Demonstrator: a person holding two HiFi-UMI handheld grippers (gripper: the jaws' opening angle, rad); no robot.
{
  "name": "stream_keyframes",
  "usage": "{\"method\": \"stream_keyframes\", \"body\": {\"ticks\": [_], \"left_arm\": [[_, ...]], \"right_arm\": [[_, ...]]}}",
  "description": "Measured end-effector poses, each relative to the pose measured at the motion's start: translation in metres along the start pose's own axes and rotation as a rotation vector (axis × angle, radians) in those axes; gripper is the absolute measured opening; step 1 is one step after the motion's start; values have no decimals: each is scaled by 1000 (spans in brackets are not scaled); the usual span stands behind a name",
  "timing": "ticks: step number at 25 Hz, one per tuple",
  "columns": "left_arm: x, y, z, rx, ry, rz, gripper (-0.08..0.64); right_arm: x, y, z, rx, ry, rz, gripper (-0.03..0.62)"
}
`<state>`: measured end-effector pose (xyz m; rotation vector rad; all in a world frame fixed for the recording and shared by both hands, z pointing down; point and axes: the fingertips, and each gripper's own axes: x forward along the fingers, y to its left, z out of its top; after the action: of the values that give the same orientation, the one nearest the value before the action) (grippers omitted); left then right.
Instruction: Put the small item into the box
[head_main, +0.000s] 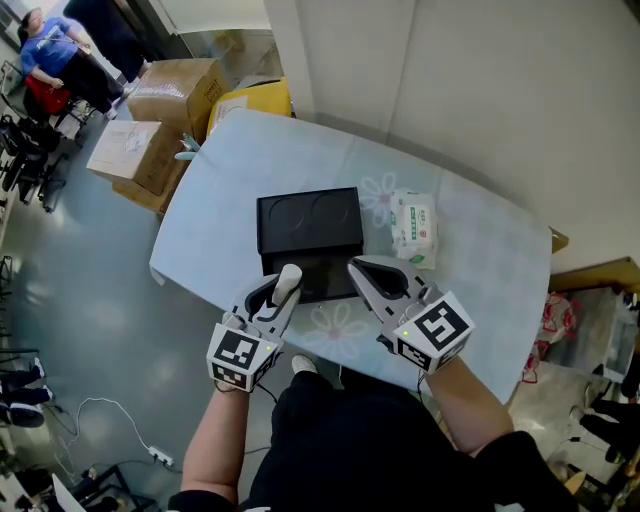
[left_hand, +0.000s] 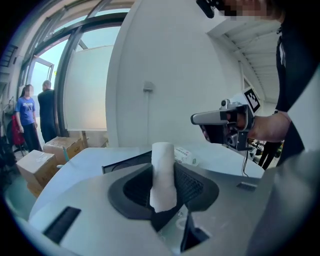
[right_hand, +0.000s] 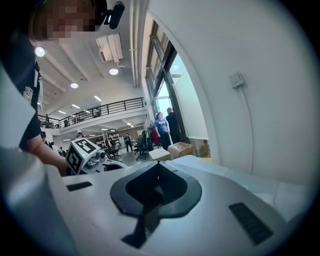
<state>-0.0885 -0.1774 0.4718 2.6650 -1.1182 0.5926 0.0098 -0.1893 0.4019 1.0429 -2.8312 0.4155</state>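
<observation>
Here, the left hand-held gripper was clamped on the white roll, which stood upright at the near edge of the open black box on the desk. Judged best: carry the roll over the box's hollow, lower it, then part the jaws. The right hand-held gripper had its jaws together, empty. Only the head view placed the roll against the box; only the left gripper view showed the pads pressing it.
</observation>
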Motion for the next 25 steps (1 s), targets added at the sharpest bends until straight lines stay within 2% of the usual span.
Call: {"method": "stream_keyframes", "body": {"ticks": [6, 14, 25], "left_arm": [[34, 0, -25, 64, 127, -59, 133], [74, 2, -72, 170, 328, -140, 133], [109, -1, -123, 280, 518, -250, 133]], "right_arm": [[5, -12, -13, 29, 17, -21, 9], [11, -30, -31, 73, 47, -98, 9], [19, -52, -51, 135, 72, -169, 9]]}}
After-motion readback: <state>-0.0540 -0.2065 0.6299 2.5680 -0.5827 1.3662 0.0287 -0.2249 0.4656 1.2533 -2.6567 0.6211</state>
